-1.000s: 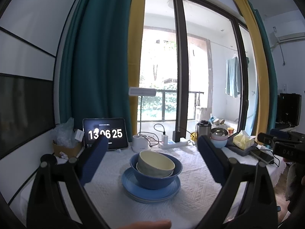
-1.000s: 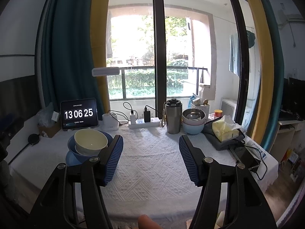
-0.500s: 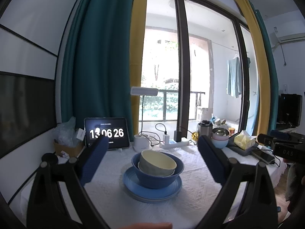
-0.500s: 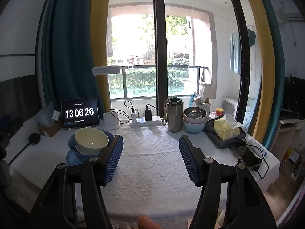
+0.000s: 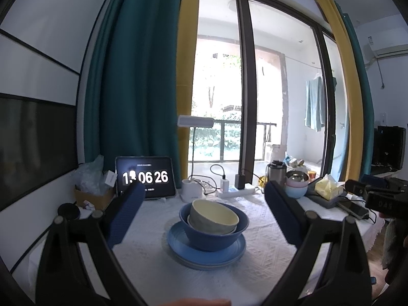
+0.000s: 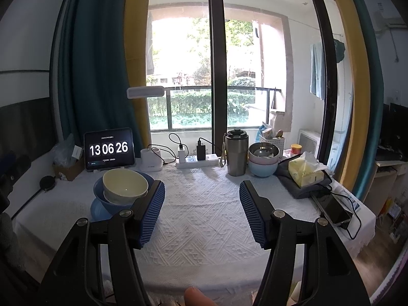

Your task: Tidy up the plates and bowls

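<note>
Tabletop [image 5: 255, 232]: cream bowl [image 5: 214, 213] inside blue bowl [image 5: 216, 237]

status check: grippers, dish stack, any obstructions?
Left gripper open, empty. Right gripper open, empty. Cream bowl nested in blue bowl on blue plate, untouched. Nothing in the way.

Bare cloth is lying open across the desk [image 6: 201, 204] middle, giving clear passage. The stacked bowls [image 6: 125, 188] are blocking the left; the steel tumbler [image 6: 237, 153], tissue box [image 6: 306, 170] and phone [image 6: 334, 209] are crowding the right.
</note>
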`<state>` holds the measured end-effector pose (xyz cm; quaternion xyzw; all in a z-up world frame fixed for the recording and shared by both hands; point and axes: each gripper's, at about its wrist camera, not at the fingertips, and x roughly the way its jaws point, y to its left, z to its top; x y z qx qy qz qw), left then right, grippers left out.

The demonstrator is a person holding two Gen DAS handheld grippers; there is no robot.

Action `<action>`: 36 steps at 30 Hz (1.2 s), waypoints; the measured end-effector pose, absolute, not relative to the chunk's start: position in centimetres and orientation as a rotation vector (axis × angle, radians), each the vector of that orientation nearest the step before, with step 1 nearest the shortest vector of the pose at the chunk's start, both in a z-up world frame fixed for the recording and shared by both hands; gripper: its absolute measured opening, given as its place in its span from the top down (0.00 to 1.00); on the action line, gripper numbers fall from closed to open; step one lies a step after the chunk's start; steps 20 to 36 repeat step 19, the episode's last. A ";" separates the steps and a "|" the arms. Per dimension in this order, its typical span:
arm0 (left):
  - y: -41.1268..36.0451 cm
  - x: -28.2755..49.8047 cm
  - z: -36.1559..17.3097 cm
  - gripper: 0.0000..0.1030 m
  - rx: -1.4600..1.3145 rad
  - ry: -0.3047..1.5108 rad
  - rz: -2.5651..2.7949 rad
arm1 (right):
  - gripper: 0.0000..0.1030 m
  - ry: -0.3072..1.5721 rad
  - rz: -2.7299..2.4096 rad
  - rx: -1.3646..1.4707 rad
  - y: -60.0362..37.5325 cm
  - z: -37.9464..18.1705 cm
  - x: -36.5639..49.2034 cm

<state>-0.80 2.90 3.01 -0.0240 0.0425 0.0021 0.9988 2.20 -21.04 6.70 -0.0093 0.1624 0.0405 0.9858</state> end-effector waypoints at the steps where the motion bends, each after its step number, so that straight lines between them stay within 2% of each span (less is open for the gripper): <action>1: 2.9 -0.8 3.0 0.07 -0.048 0.085 0.004 | 0.37 0.326 0.081 -0.019 -21.0 6.7 2.2; 36: 2.9 -1.0 2.7 0.07 -0.073 0.094 -0.004 | 0.37 0.331 0.094 -0.021 -20.8 6.5 2.3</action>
